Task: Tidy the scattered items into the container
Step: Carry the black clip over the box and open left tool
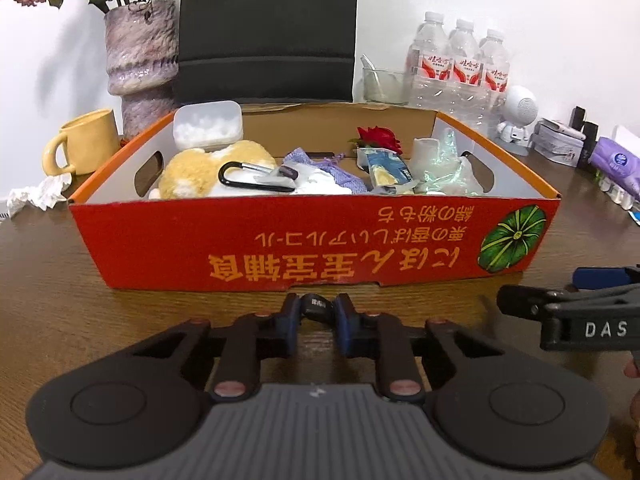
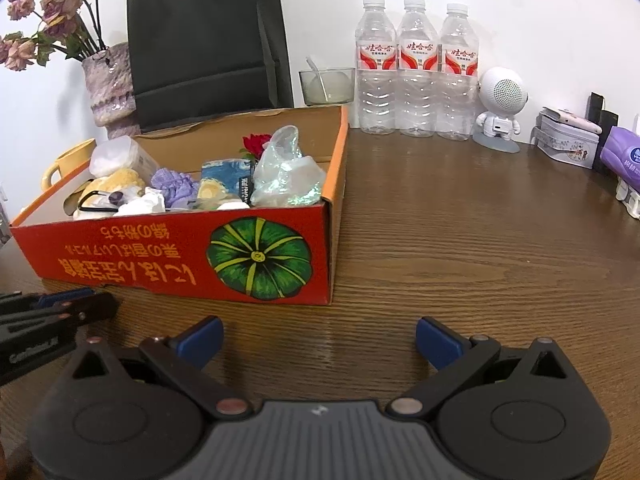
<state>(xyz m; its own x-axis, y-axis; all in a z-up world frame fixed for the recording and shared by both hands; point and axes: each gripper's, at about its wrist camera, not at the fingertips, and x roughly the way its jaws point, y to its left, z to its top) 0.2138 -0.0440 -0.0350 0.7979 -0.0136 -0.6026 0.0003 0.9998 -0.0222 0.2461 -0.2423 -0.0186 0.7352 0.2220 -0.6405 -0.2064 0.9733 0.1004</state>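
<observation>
A red and orange cardboard box (image 1: 312,248) with a green pumpkin print stands on the brown wooden table; it also shows in the right wrist view (image 2: 168,256). Inside lie a yellow plush toy (image 1: 200,172), a black carabiner (image 1: 248,180), a purple cloth (image 1: 320,164), a red rose (image 1: 378,138), a clear lidded tub (image 1: 208,124) and crinkled plastic (image 1: 448,168). My left gripper (image 1: 317,310) is shut on a small black object (image 1: 316,307) just in front of the box's front wall. My right gripper (image 2: 320,340) is open and empty, to the right of the box's near corner.
Behind the box stand a black bag (image 2: 208,40), a mottled vase with dried flowers (image 1: 140,60), a yellow mug (image 1: 84,144), a glass bowl (image 2: 328,86), three water bottles (image 2: 416,68) and a white robot-shaped speaker (image 2: 500,108). Tins and a purple pack (image 2: 624,160) sit at far right. Crumpled tissue (image 1: 40,196) lies left.
</observation>
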